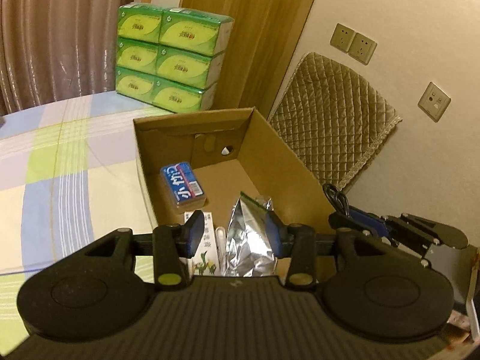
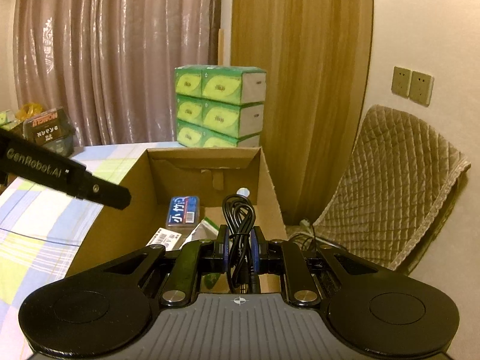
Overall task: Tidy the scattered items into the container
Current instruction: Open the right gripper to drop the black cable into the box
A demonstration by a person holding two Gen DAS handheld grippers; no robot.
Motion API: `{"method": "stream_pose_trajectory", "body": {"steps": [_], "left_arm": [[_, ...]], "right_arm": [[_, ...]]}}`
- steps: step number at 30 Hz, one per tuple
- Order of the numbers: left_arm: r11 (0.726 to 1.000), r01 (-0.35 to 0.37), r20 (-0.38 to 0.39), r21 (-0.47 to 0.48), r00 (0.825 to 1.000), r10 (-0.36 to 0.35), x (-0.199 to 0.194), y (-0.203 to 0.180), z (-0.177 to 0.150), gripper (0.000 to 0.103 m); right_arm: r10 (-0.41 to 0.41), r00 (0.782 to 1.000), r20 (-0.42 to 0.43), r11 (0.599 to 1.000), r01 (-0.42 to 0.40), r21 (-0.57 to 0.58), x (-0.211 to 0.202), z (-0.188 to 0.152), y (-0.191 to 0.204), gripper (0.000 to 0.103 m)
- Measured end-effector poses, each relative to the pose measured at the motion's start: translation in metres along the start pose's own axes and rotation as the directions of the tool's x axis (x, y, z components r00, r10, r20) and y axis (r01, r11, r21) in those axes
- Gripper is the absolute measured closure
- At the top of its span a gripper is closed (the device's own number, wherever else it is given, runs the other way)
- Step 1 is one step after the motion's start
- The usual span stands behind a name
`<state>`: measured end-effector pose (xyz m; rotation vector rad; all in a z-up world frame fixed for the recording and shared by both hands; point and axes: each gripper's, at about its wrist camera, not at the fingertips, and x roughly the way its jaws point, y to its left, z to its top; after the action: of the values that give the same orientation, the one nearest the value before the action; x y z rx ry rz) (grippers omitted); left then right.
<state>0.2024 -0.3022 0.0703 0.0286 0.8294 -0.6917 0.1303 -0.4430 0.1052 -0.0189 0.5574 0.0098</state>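
An open cardboard box (image 1: 288,162) (image 2: 270,186) stands on a checked bedsheet (image 1: 60,165). Inside lie a blue card pack (image 1: 184,183) (image 2: 183,213), a white carton with a green plant print (image 1: 204,240) and a silver foil pouch (image 1: 249,240). My left gripper (image 1: 234,225) hangs open over the box's near end. The pouch and carton show between its blue pads, and the left pad stands clear of the pouch. My right gripper (image 2: 240,240) is shut on a coiled black cable (image 2: 240,219) above the box's right side. It also shows in the left wrist view as the right gripper (image 1: 390,228).
Stacked green tissue packs (image 1: 171,60) (image 2: 216,108) stand behind the box. A quilted cushion (image 1: 333,114) (image 2: 390,186) leans on the wall at the right, under wall sockets (image 1: 354,43). A dark snack packet (image 2: 48,129) lies far left by the curtain.
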Motion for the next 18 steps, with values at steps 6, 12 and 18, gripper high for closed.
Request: {"method": "stream_pose_trajectory", "body": {"steps": [6,12,18], "left_arm": [[1.0,-0.009,-0.015,0.005,1.0,0.009,-0.004,0.002,-0.014,0.06],[1.0,-0.016,-0.029,0.011,0.999,0.017,-0.007,0.004,-0.023,0.053],[1.0,-0.026,-0.03,0.004,0.999,0.026,-0.01,0.007,-0.029,0.052]], "right_arm": [[0.013,1.0,-0.008,1.0,-0.013,0.011,-0.001,-0.001,0.002,0.092],[0.024,1.0,-0.021,1.0,-0.023,0.02,-0.001,0.0,0.004,0.092],[0.036,0.999,-0.028,0.999,-0.035,0.015,-0.001,0.0,0.009,0.092]]}}
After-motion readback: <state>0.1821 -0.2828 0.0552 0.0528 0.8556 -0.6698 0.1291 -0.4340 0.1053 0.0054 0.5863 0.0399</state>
